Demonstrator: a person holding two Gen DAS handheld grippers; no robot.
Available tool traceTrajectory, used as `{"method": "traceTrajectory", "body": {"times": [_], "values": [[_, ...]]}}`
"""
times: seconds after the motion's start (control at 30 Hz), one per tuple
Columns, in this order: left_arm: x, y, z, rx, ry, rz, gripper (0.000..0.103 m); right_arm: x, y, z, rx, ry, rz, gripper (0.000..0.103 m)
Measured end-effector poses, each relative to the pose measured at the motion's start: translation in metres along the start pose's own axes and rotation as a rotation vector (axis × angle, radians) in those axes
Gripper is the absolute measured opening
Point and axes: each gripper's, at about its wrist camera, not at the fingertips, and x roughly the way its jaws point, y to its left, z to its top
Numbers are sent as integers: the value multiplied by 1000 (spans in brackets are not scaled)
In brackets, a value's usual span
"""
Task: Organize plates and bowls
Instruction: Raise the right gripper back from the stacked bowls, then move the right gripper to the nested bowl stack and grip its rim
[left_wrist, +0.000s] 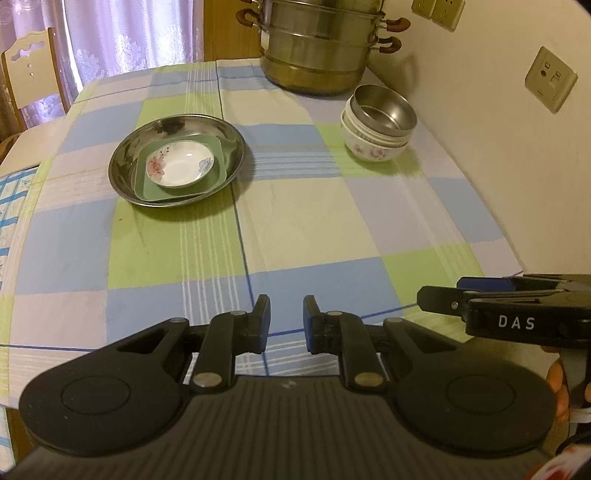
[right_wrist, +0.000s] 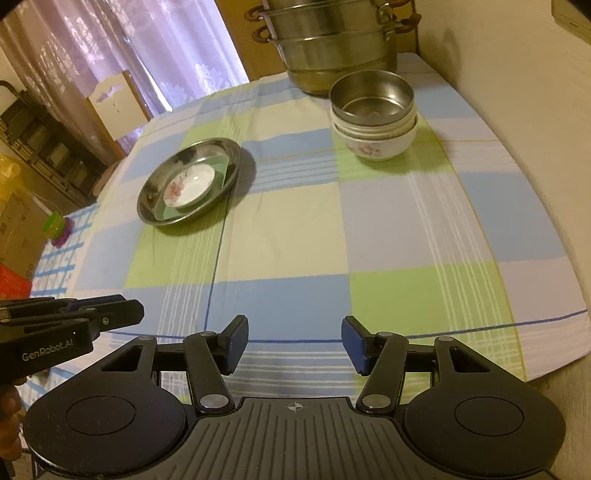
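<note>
— What do you see past your right gripper (right_wrist: 293, 345)?
— Its jaws stand apart, empty. Beyond it on the checked tablecloth (right_wrist: 295, 229), a steel plate (right_wrist: 157, 192) holds a floral saucer (right_wrist: 188, 186); stacked bowls (right_wrist: 373, 114) sit right of the plate, before the steamer pot (right_wrist: 332, 44).

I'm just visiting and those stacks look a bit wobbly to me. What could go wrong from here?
1. The steel bowl sits tilted in the stacked flowered bowls; a nudge might slide it off.
2. The small dish lies on a green square plate inside the steel plate; lifting the lower ones could slip the dish.
3. The bowl stack stands close to the steamer pot, leaving little room for a tool.
</note>
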Motion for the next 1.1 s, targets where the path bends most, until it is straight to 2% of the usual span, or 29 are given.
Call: {"method": "traceTrajectory", "body": {"times": [0.67, 1.1], "values": [[12, 40, 18, 103, 15, -88, 16, 15, 34, 1, 97, -18, -102, 56], [38, 26, 44, 153, 11, -171, 16, 18, 18, 16, 144, -31, -164, 56]]}}
